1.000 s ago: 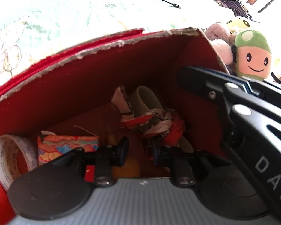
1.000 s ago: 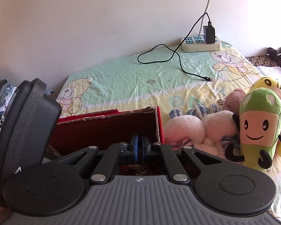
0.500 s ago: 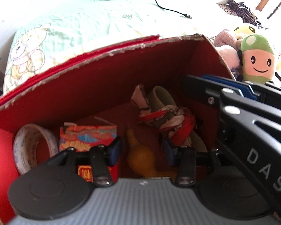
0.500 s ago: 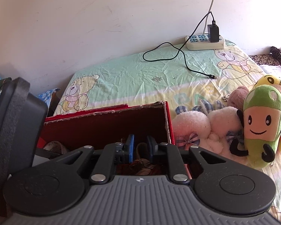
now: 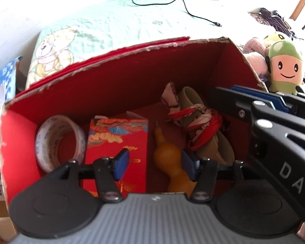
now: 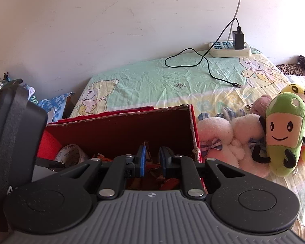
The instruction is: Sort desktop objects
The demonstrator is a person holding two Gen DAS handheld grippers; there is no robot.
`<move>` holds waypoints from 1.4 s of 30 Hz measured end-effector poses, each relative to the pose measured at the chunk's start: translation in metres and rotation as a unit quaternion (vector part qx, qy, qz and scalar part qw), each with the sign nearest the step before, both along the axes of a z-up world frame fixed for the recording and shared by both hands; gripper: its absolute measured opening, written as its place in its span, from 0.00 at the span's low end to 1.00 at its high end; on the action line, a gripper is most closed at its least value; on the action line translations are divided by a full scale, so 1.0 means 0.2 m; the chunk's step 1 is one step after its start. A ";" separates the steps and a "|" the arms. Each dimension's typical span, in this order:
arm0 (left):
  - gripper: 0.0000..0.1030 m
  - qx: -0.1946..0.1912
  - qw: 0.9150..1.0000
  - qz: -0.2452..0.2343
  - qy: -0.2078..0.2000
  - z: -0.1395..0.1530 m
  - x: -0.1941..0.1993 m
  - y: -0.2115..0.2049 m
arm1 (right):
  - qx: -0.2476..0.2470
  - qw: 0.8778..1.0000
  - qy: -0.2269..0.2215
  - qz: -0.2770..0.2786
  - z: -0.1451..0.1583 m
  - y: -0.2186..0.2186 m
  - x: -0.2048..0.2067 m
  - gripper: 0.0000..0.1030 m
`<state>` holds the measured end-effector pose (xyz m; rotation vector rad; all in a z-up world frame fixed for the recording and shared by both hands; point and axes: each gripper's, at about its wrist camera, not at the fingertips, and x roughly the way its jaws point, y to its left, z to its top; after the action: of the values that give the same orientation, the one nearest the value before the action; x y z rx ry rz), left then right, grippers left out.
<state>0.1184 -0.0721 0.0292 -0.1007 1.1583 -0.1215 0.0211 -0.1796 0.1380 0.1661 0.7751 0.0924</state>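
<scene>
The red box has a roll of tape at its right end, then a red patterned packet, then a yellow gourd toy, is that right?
Not quite. In the left wrist view the roll of tape stands at the left end of the red box, not the right. The rest holds: the red patterned packet comes next, then the yellow gourd toy.

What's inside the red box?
Red box holds a tape roll, red printed carton, yellow gourd-shaped toy, and patterned cloth over a tan band. Gripper bodies hide the near floor.
</scene>
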 end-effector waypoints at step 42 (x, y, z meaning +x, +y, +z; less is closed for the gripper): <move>0.81 0.070 0.994 0.034 -0.073 0.21 -0.43 0.19 | -0.021 1.000 0.002 0.011 0.08 0.09 -0.30 0.26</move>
<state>0.0325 -0.0346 0.0718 -0.0063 1.0132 0.0124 -0.0387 -0.1619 0.1541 0.1184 0.7823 0.0967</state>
